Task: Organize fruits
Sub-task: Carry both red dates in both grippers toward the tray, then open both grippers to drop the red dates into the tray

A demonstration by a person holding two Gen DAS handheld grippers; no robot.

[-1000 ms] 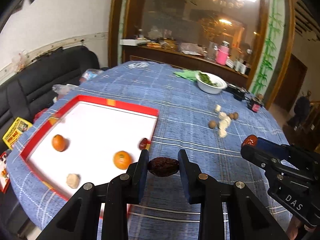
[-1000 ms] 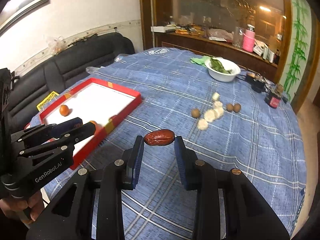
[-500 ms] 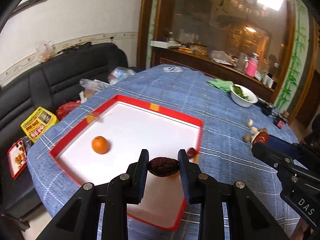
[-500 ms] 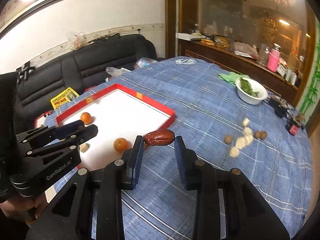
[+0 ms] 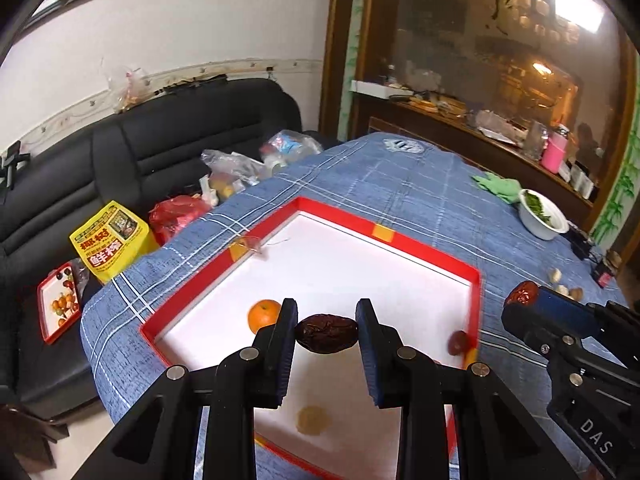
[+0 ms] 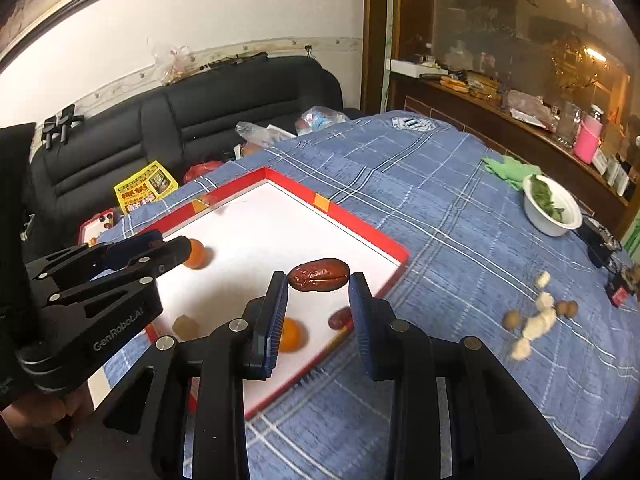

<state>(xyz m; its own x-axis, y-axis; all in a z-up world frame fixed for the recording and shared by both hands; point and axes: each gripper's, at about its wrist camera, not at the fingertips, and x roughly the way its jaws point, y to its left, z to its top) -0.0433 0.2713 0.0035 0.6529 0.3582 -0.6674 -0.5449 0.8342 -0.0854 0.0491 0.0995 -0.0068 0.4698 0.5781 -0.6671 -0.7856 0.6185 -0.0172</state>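
My left gripper (image 5: 326, 334) is shut on a dark brown date (image 5: 327, 334) and holds it above the white tray with a red rim (image 5: 420, 252). My right gripper (image 6: 319, 278) is shut on a red-brown date (image 6: 319, 275) above the tray's (image 6: 360, 228) right part; it shows at the right of the left wrist view (image 5: 524, 296). In the tray lie an orange (image 5: 262, 315), another orange (image 6: 290, 335), a red date (image 5: 458, 343) and a beige lump (image 5: 313, 420). The left gripper's fingers (image 6: 148, 254) hover over the tray's left part.
A round table with a blue checked cloth (image 6: 440, 200) holds loose nuts and pale pieces (image 6: 536, 320) at the right, and a white bowl of greens (image 6: 550, 210). A black sofa (image 5: 120, 152) with bags and a yellow packet (image 5: 112, 240) stands left.
Both grippers have moved left over the tray, each still holding its date. The tray fills more of both views now.
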